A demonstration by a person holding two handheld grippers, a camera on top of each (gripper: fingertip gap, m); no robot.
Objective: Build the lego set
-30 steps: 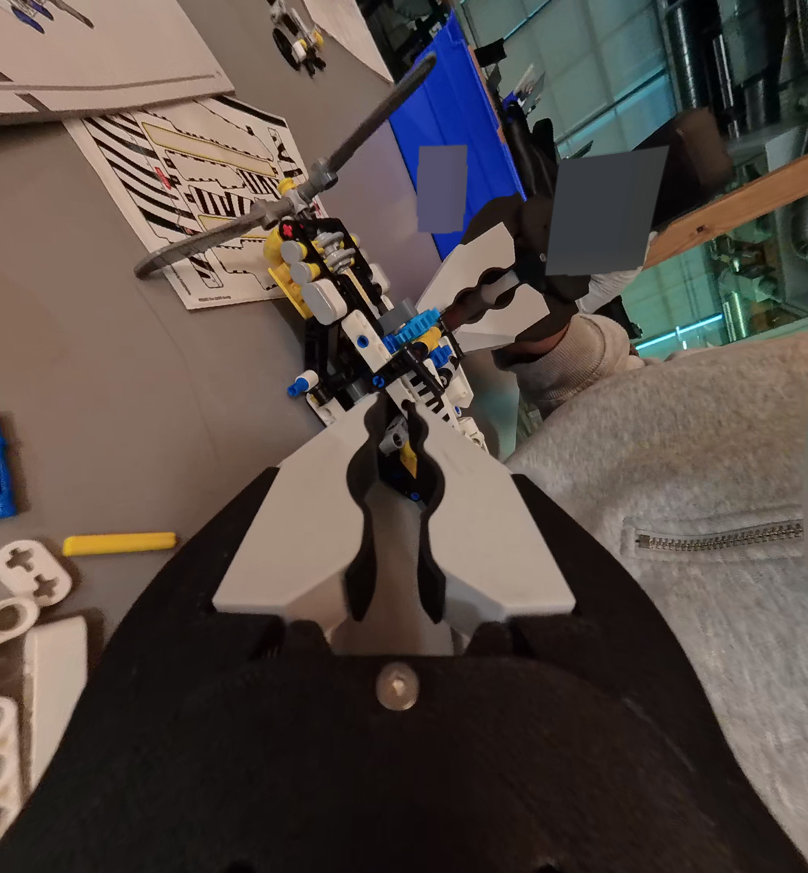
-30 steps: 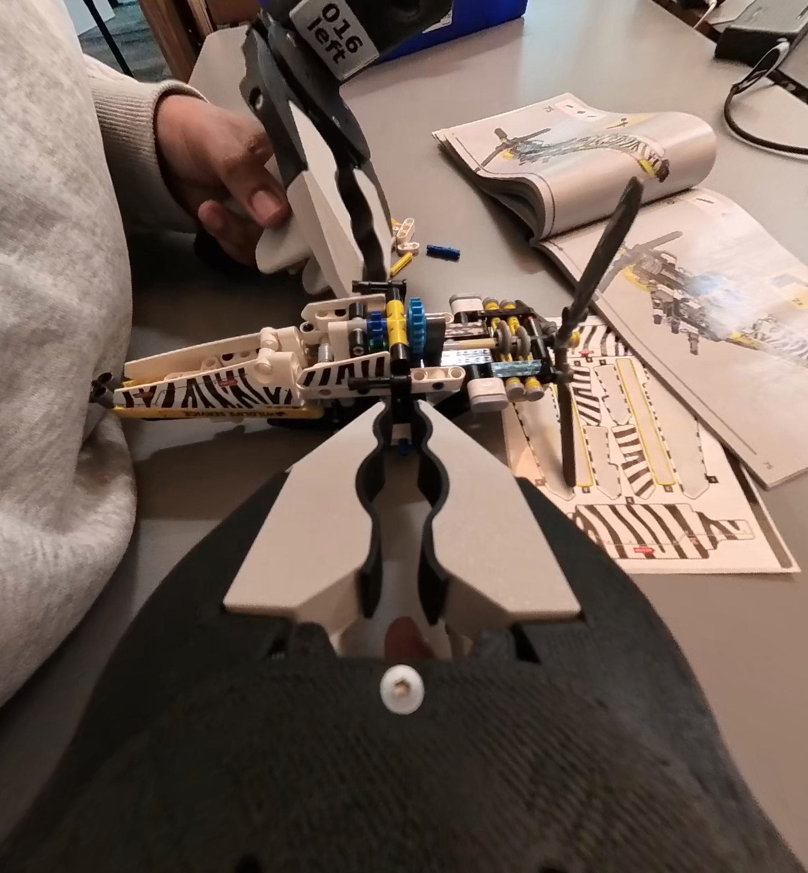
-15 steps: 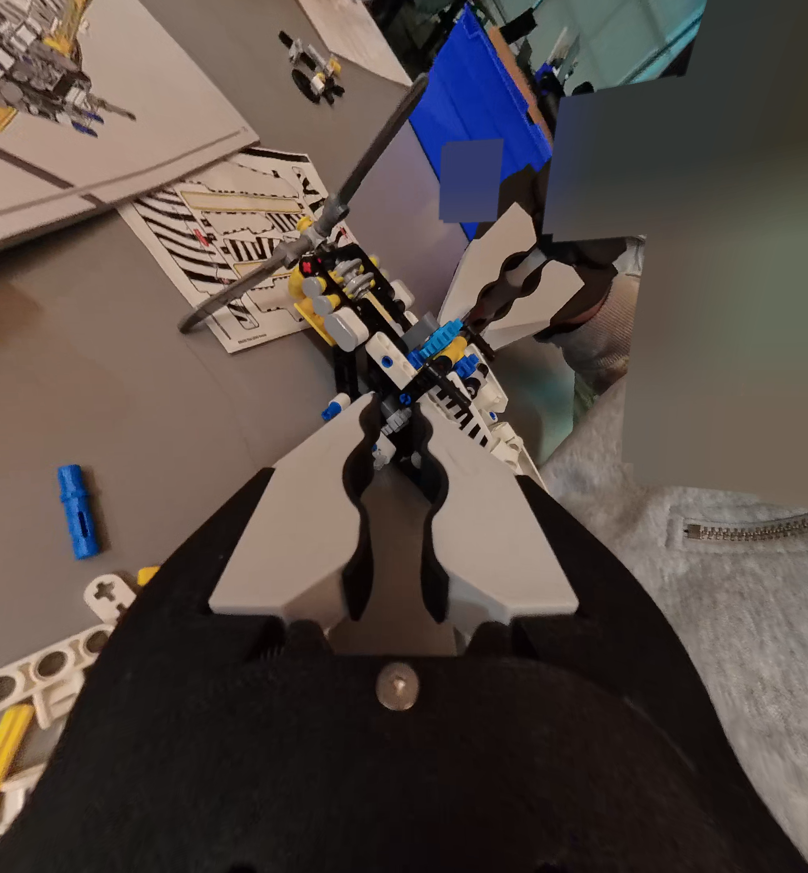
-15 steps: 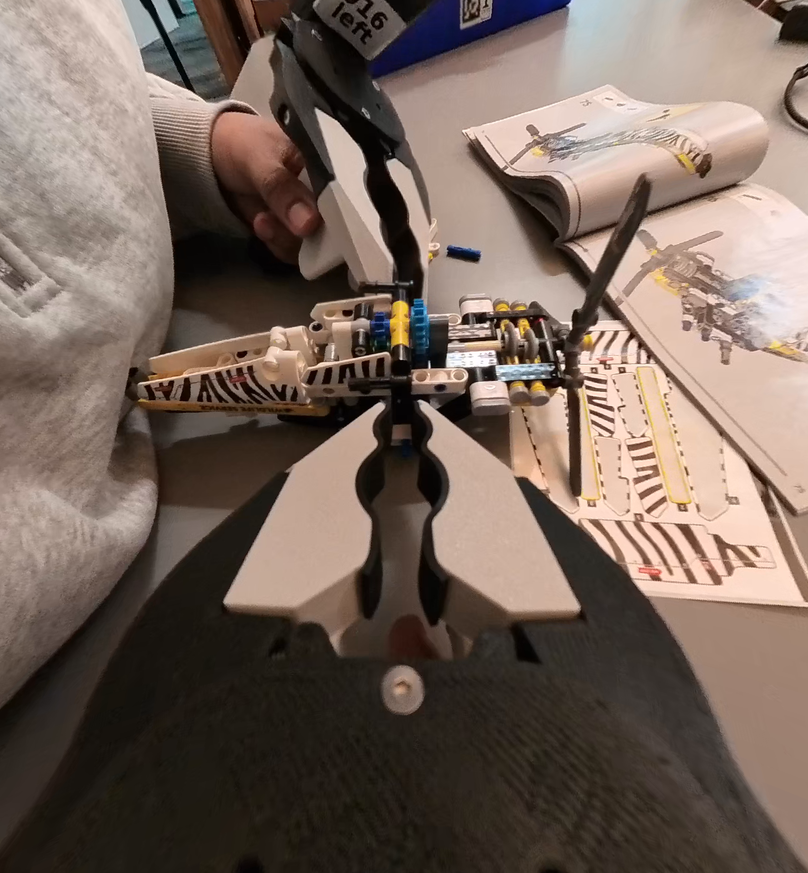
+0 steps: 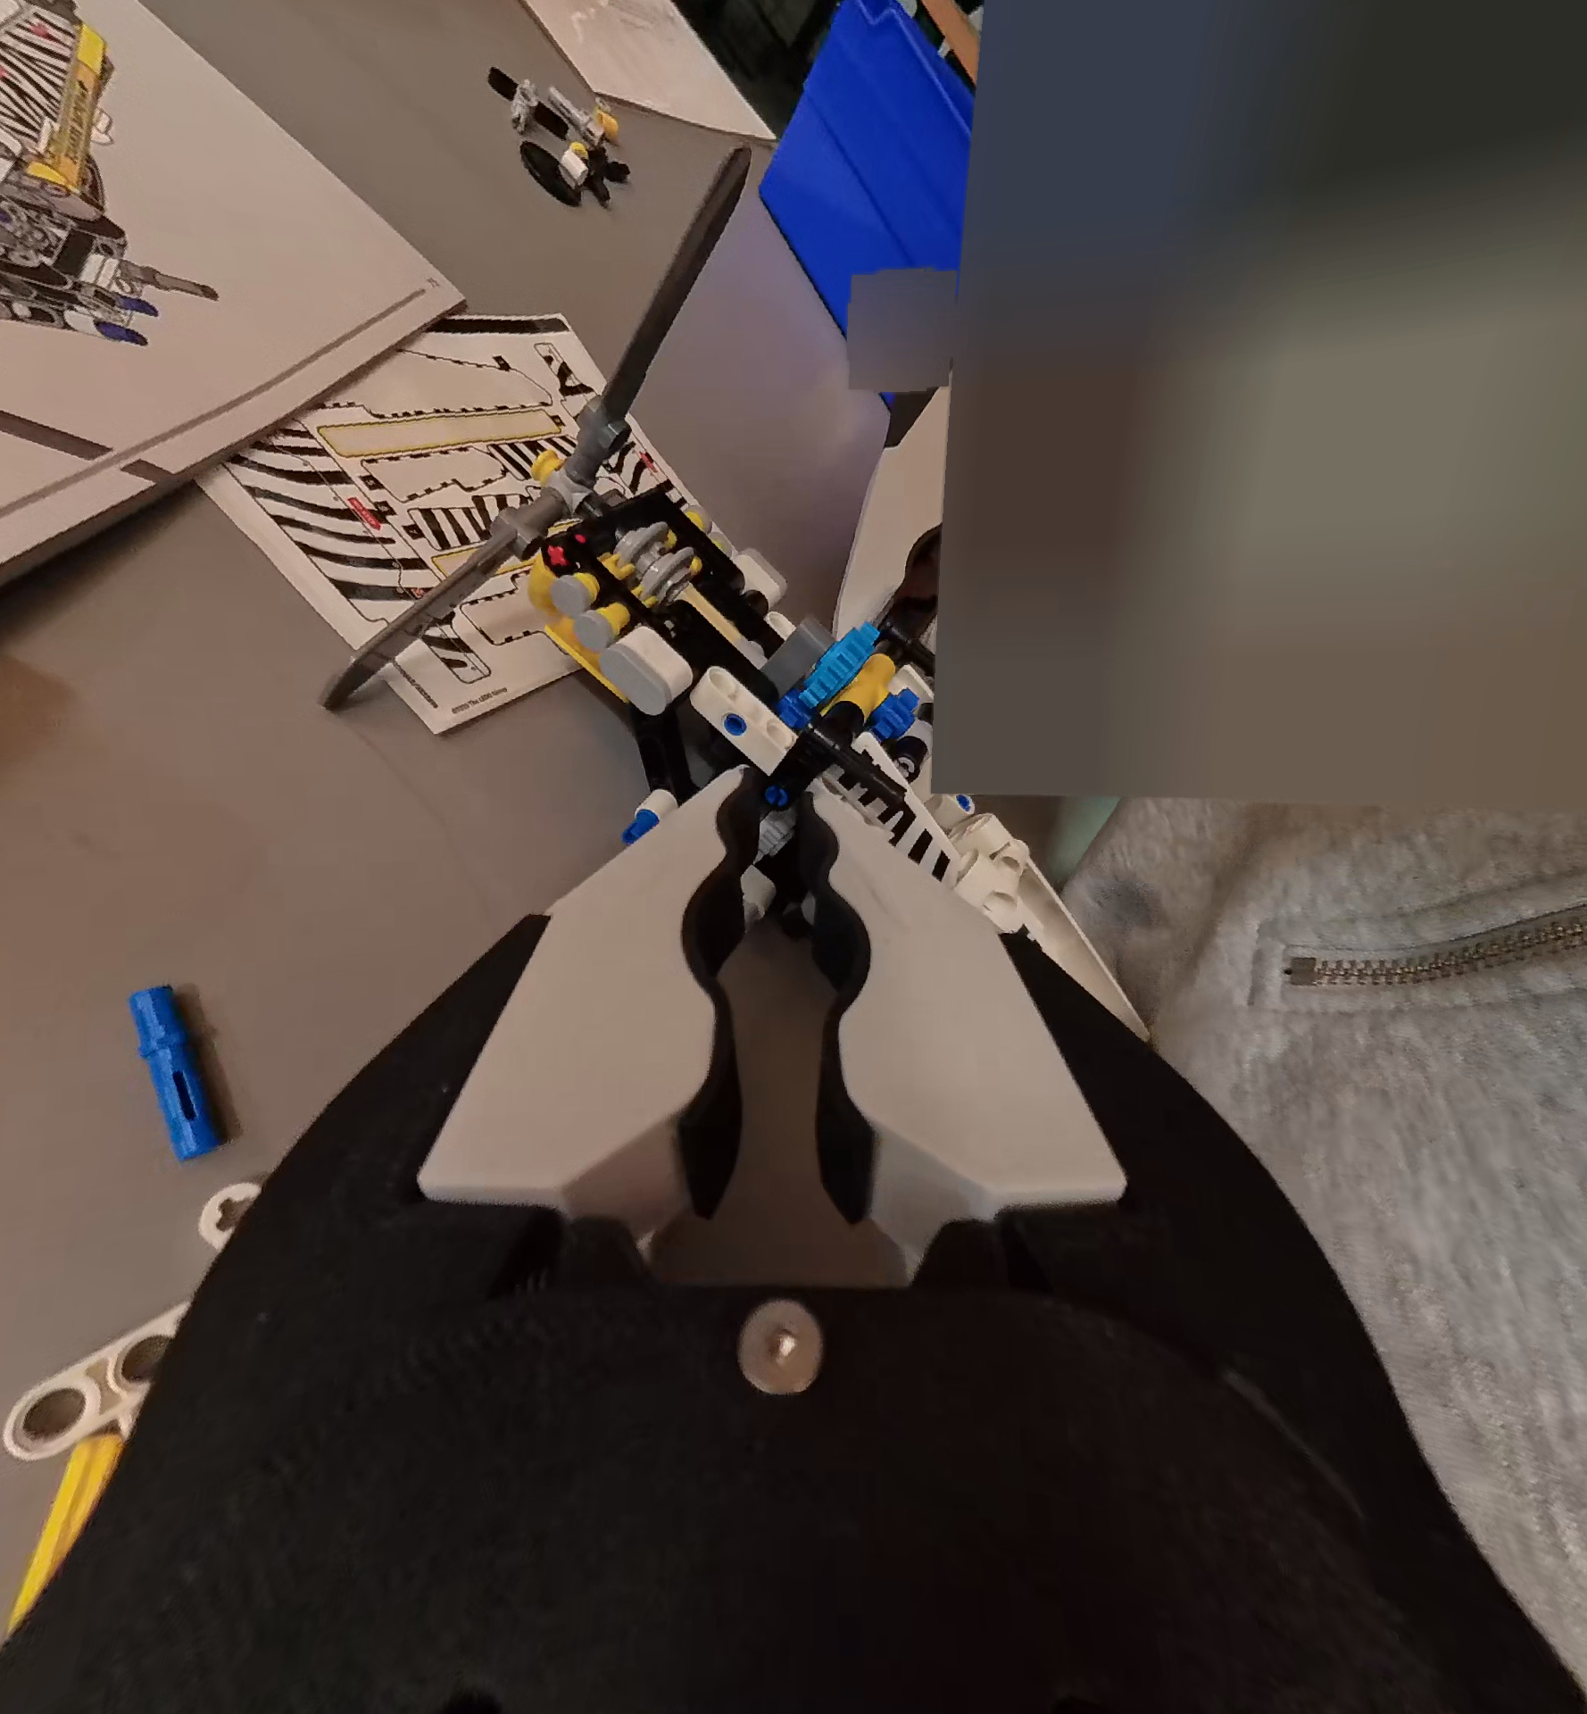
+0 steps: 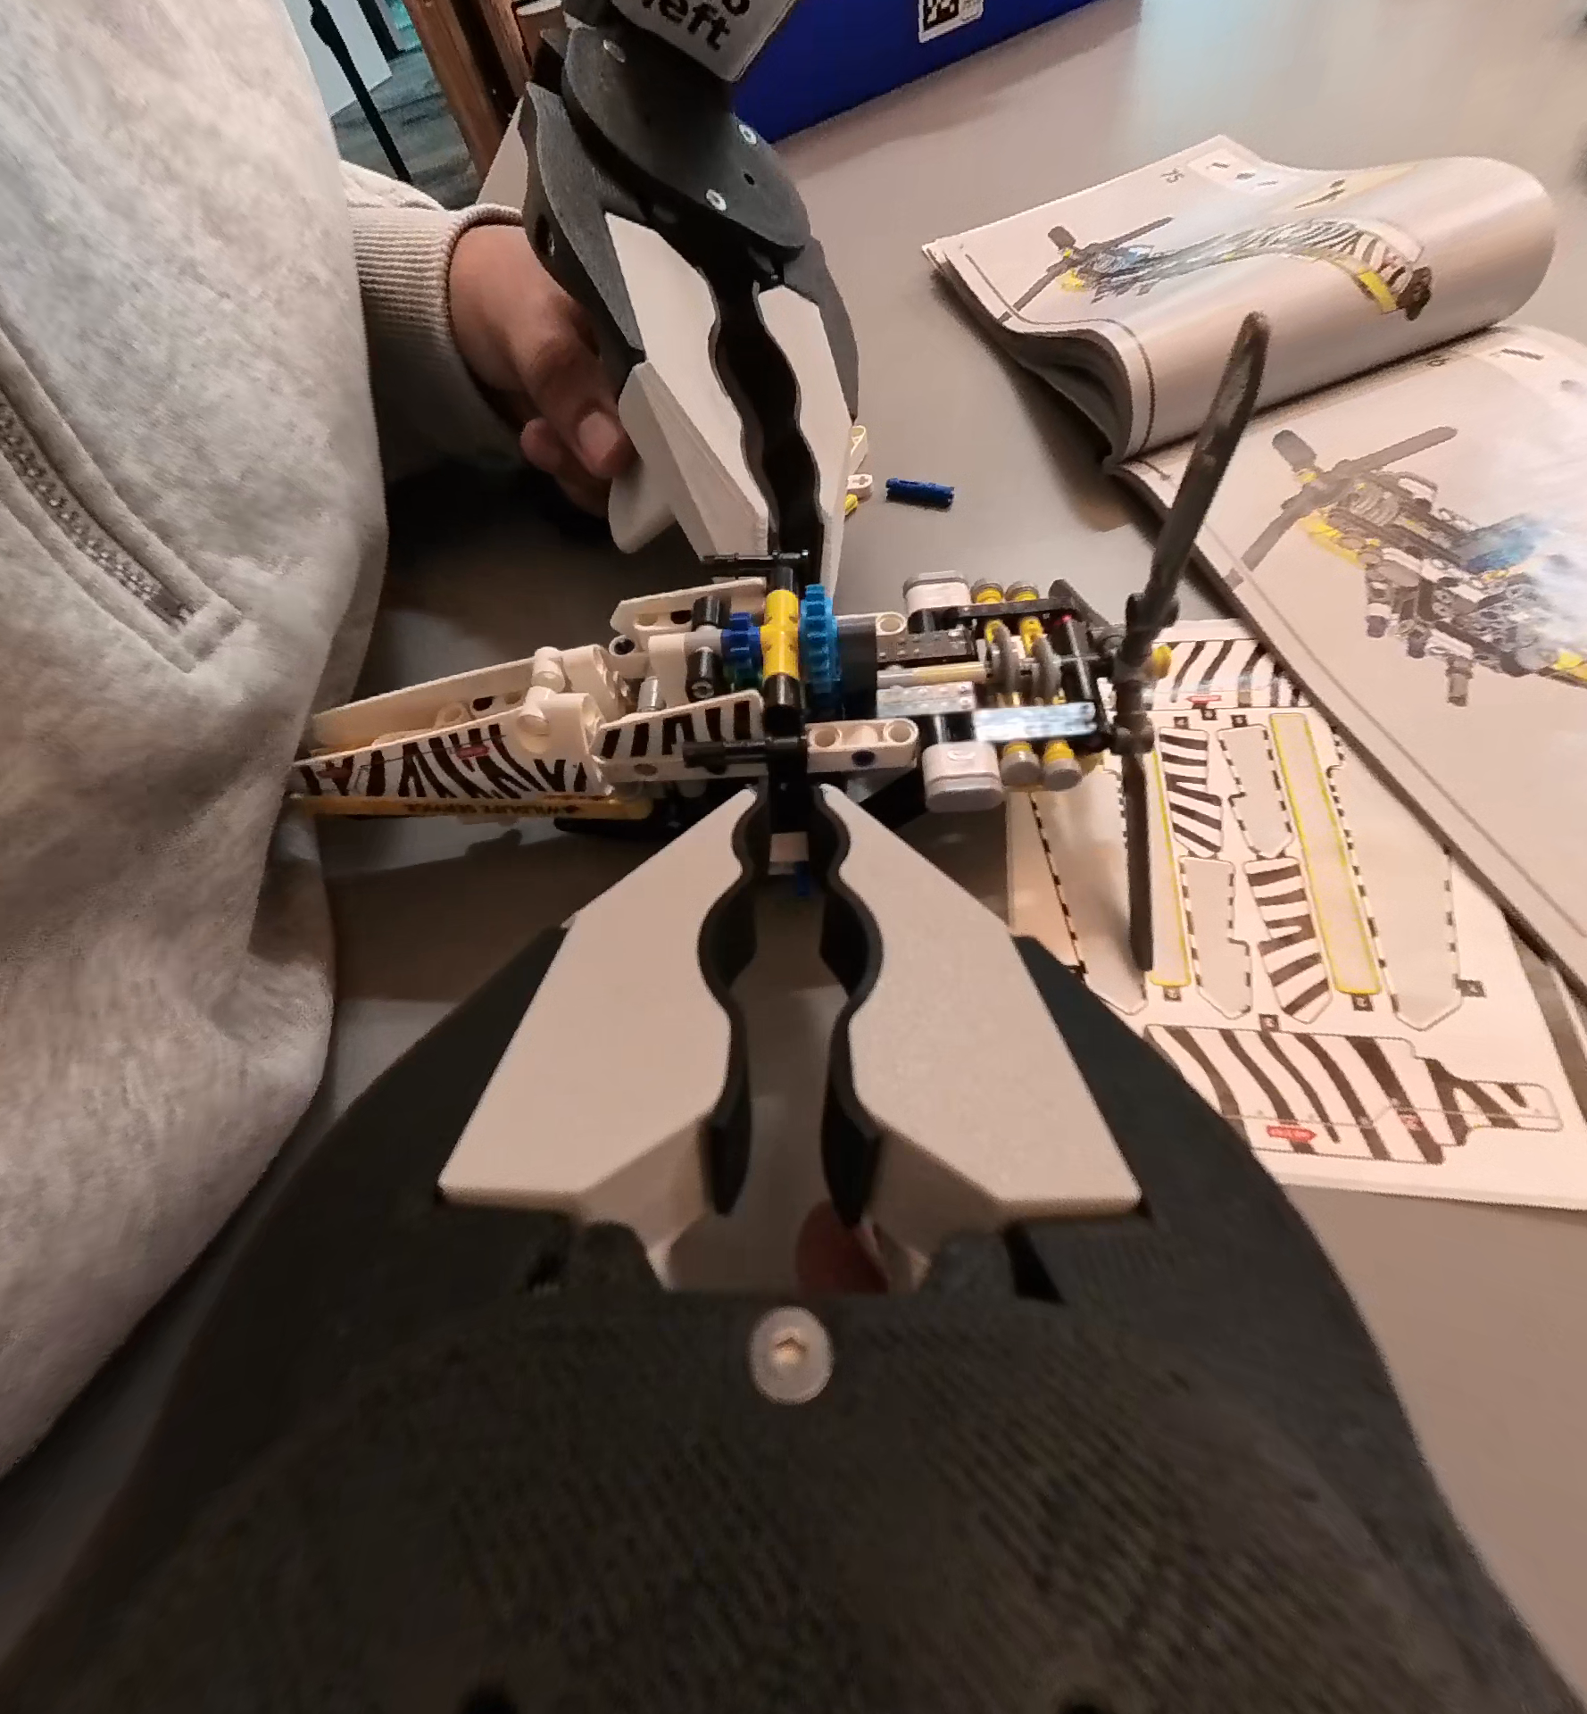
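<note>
Risk sits nearest, at the right gripper [image 6: 788,816]: its fingers are clamped on a thin black cross-piece under the model [image 6: 771,686], which is held between both tools above the table [image 6: 1328,1391]. A twist there could snap that piece out of its pins. Across the model, the left gripper [image 6: 794,547] pinches the black axle end beside the blue gear [image 6: 816,640]; uneven pull between the two could split the white striped tail from the body. Farther off, the grey rotor [image 6: 1170,594] stands over the sticker sheet [image 6: 1328,927] and manual [image 6: 1328,278]; tipping could bend it.
</note>
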